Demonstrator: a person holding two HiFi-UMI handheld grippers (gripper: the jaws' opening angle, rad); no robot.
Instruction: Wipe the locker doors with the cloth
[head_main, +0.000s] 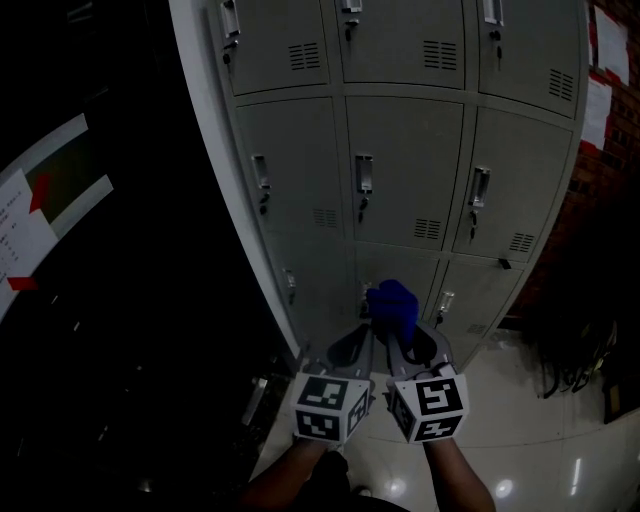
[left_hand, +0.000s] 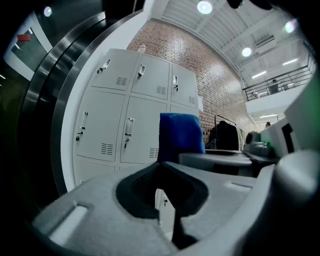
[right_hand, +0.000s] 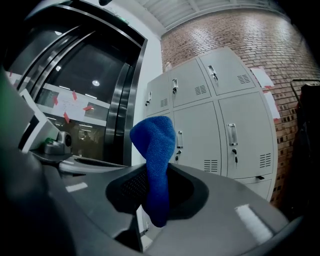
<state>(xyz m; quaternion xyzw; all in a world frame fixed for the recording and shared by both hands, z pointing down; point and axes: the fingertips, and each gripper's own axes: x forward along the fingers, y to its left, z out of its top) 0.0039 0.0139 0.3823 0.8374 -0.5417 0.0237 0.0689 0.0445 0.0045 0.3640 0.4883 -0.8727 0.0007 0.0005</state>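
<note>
Grey metal lockers (head_main: 405, 170) stand in rows in front of me, each door with a handle, a lock and a vent. A blue cloth (head_main: 393, 305) hangs just short of the bottom row of doors. My right gripper (head_main: 397, 335) is shut on the blue cloth (right_hand: 156, 165), which stands up out of its jaws in the right gripper view. My left gripper (head_main: 366, 335) is right beside it, jaws together with nothing between them. In the left gripper view the cloth (left_hand: 180, 136) shows just past my left gripper (left_hand: 167, 220), with the lockers (left_hand: 140, 125) behind.
A dark glass wall with a steel frame (head_main: 215, 230) borders the lockers on the left. A brick wall with paper notices (head_main: 605, 60) stands on the right. Dark cables or bags (head_main: 570, 345) lie on the glossy floor (head_main: 520, 420) at right.
</note>
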